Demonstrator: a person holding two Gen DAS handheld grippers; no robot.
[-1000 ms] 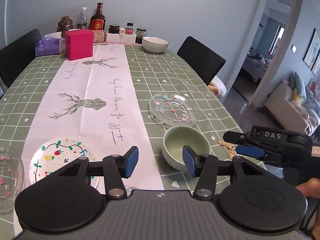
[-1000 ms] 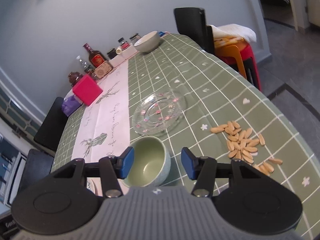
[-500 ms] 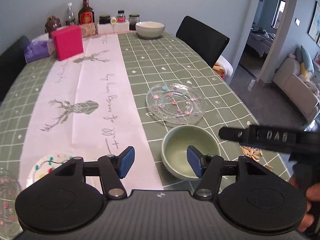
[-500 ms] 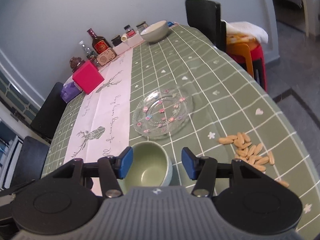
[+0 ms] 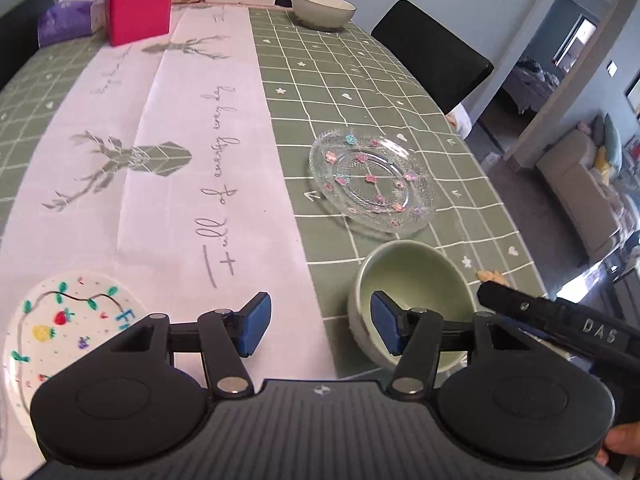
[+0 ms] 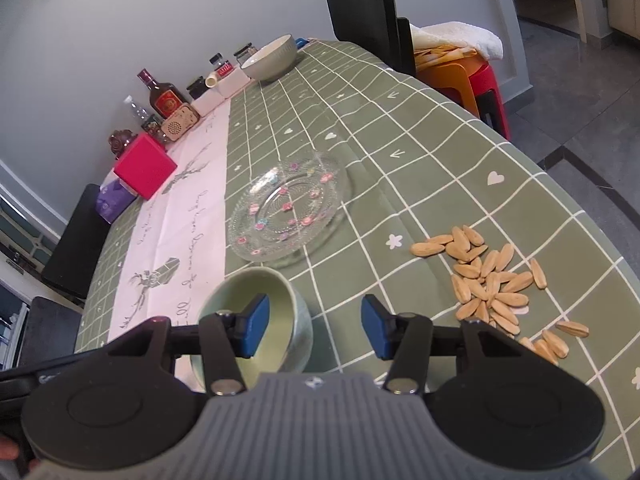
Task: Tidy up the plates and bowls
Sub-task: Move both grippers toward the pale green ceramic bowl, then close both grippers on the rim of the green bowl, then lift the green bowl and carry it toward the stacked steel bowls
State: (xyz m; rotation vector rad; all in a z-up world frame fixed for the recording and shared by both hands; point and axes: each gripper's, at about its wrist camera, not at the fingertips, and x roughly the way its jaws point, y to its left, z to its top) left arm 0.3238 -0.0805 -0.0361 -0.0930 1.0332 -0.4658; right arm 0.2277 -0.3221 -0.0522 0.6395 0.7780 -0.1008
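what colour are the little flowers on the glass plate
Mostly pink, a few blue, on the glass plate; clearest in the left wrist view.

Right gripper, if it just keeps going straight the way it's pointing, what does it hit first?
Probably the green bowl's right rim: the right gripper straddles it, one finger over the bowl, the other over bare tablecloth. Depth is unclear.
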